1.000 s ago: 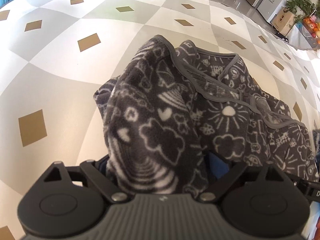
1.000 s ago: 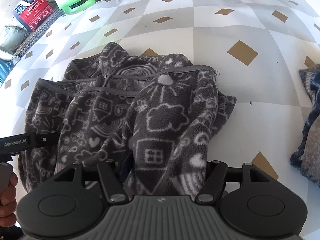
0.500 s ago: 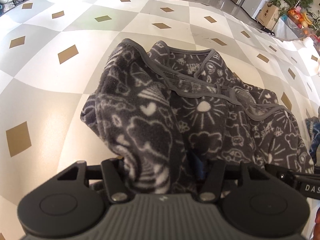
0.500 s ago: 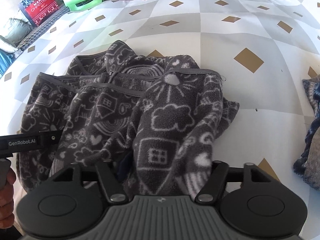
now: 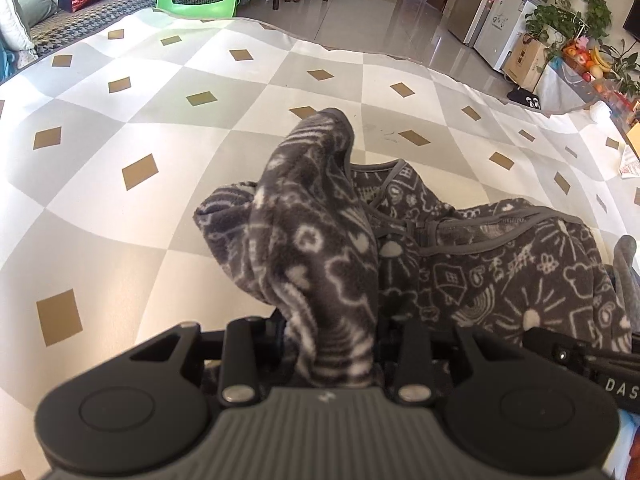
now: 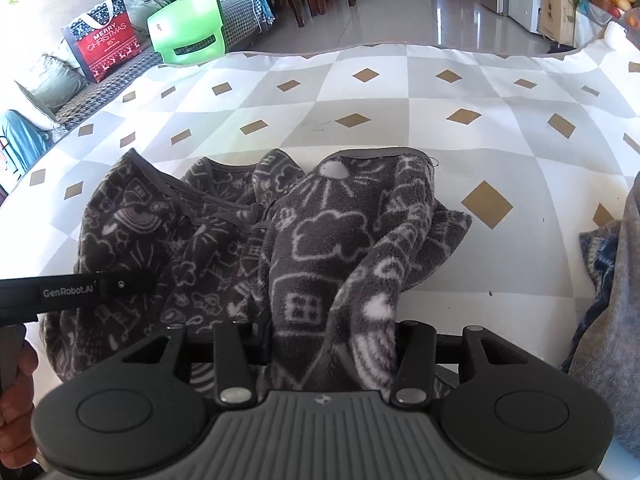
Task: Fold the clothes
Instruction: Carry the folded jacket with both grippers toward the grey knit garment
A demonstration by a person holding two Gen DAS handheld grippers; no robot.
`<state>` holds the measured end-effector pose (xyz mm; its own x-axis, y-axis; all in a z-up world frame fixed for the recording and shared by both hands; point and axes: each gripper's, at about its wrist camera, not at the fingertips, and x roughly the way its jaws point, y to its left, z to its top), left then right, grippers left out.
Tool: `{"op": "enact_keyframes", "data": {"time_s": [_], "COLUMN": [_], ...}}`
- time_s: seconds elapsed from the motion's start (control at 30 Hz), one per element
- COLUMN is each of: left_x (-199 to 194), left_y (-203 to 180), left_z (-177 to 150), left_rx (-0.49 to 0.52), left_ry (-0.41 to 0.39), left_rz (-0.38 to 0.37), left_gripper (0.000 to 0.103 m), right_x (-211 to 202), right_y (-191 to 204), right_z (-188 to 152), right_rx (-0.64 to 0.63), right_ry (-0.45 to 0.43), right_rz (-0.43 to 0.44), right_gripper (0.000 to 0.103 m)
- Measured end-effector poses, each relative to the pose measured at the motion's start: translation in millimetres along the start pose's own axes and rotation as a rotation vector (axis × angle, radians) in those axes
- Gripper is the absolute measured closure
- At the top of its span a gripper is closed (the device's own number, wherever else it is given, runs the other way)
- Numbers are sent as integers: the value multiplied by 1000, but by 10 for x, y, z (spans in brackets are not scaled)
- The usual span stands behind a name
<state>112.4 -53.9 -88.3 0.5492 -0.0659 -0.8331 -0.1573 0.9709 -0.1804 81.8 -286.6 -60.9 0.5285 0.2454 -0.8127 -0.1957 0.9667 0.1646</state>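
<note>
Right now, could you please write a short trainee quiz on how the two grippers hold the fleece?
1. True or false: the left gripper grips a bunch of the fleece.
2. What lies under the fleece? A) bare wood B) a checked cloth with gold diamonds C) grass
3. Fill in: in the right wrist view, the right gripper is shut on the ____.

Key: 1 true; 2 B; 3 fleece.

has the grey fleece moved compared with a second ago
Yes. In the left wrist view the grey fleece now reaches up over the checkered mat, gripped by the left gripper and lifted.
</note>
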Motion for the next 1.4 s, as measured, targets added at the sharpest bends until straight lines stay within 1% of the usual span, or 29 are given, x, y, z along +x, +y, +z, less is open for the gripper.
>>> {"op": "enact_keyframes", "data": {"time_s": [0.2,0.37,0.43,0.5,0.6,0.67,0.7,0.77,0.8,0.9,0.93,0.97,1.07,1.13,1.23,1.33,1.4], "left_x": [72,210,241,257,289,307,314,333,342,365,376,388,433,457,495,529,540], "left_y": [69,237,270,294,320,340,353,377,389,416,422,427,443,437,394,326,288], "left_z": [-32,-51,-56,-63,-72,-78,-80,-82,-83,-80,-80,-81,-81,-77,-76,-80,-79], "left_rx": [-17,-72,-78,-83,-93,-100,-106,-114,-117,-127,-127,-128,-137,-133,-108,-77,-65], "left_ry": [37,78,85,88,95,96,96,100,101,104,106,107,114,114,112,109,105], "left_rz": [21,35,38,45,47,49,49,47,47,46,46,50,53,54,55,55,45], "left_gripper": [71,71,70,69,66,62,62,57,56,49,45,39,28,23,16,16,19], "right_x": [81,238,301,357,396,422,422,419,417,410,411,428,487,501,535,570,595], "right_y": [-98,-304,-416,-539,-684,-729,-731,-730,-730,-732,-735,-741,-769,-768,-729,-654,-577], "right_z": [-45,-53,-44,-26,-4,-4,5,24,34,53,54,52,39,43,59,50,51], "right_rx": [23,92,127,167,211,216,212,202,197,195,198,198,209,215,208,194,163], "right_ry": [64,94,111,124,120,122,114,98,89,81,79,84,99,96,98,93,94], "right_rz": [-5,3,2,-9,1,6,3,-3,-6,-26,-33,-37,-39,-35,-22,-7,-6], "right_gripper": [57,47,39,35,32,29,29,29,28,26,24,23,21,18,17,16,18]}}
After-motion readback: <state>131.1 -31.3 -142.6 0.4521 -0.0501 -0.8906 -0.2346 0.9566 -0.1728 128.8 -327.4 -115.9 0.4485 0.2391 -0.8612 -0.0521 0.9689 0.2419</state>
